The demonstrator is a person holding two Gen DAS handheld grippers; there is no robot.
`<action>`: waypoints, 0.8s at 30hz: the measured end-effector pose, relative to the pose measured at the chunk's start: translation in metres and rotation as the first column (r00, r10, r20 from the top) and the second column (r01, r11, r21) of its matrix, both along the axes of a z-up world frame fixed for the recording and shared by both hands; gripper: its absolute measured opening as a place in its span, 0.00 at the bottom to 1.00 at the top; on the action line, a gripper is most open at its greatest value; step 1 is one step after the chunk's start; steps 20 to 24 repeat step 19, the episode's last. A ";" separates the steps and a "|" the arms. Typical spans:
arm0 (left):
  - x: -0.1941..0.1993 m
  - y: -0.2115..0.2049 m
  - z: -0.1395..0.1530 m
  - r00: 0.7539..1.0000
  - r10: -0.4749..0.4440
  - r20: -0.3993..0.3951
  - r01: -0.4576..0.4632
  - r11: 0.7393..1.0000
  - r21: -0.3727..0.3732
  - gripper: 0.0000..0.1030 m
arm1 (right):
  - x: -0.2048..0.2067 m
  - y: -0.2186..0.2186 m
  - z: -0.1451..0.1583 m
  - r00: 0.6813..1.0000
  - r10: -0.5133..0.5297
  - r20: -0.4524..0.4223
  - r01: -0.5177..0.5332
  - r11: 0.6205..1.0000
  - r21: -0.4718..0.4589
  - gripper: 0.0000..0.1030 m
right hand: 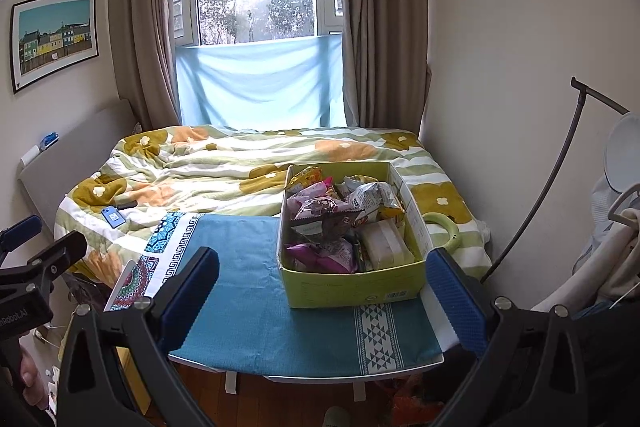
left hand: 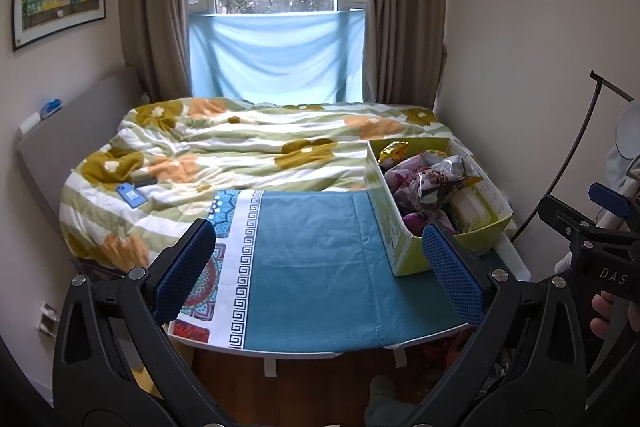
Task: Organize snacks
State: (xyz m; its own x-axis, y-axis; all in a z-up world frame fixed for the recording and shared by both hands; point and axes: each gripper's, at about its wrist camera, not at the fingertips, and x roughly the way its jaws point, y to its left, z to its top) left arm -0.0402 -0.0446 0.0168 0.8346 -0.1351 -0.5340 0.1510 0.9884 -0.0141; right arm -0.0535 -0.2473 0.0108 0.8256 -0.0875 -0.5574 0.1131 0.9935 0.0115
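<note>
Both grippers (left hand: pixel 320 267) (right hand: pixel 324 287) gape empty before the snack-filled box (right hand: pixel 352 283).

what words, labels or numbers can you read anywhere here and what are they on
"DAS": white letters on the black right gripper body, seen from the left wrist view.
"nRobot.AI", cut off at the edge: on the black left gripper body, seen from the right wrist view.
Barcode label on the yellow-green cardboard snack box: too small to read.
Snack wrappers: print blurred, unreadable.

Black plastic left gripper (left hand: pixel 320 273), blue textured pads (left hand: pixel 454 273), silver screws, white "DAS" lettering
</note>
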 end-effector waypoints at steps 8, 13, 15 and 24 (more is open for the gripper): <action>-0.001 0.000 0.002 1.000 -0.019 0.025 0.020 1.000 -0.009 1.00 | 0.001 0.000 -0.002 1.000 0.000 0.000 0.000 1.000 0.001 1.00; -0.003 0.000 0.004 0.999 -0.016 0.033 0.017 1.000 -0.019 1.00 | 0.004 0.002 -0.003 1.000 0.004 0.000 -0.004 1.000 0.002 1.00; -0.002 0.000 0.004 0.999 -0.014 0.032 0.015 1.000 -0.018 1.00 | 0.006 0.002 -0.004 1.000 0.006 -0.001 -0.006 1.000 0.003 1.00; -0.001 0.001 0.004 0.999 -0.011 0.034 0.012 1.000 -0.019 1.00 | 0.008 0.000 -0.007 1.000 0.004 -0.004 -0.004 1.000 0.008 1.00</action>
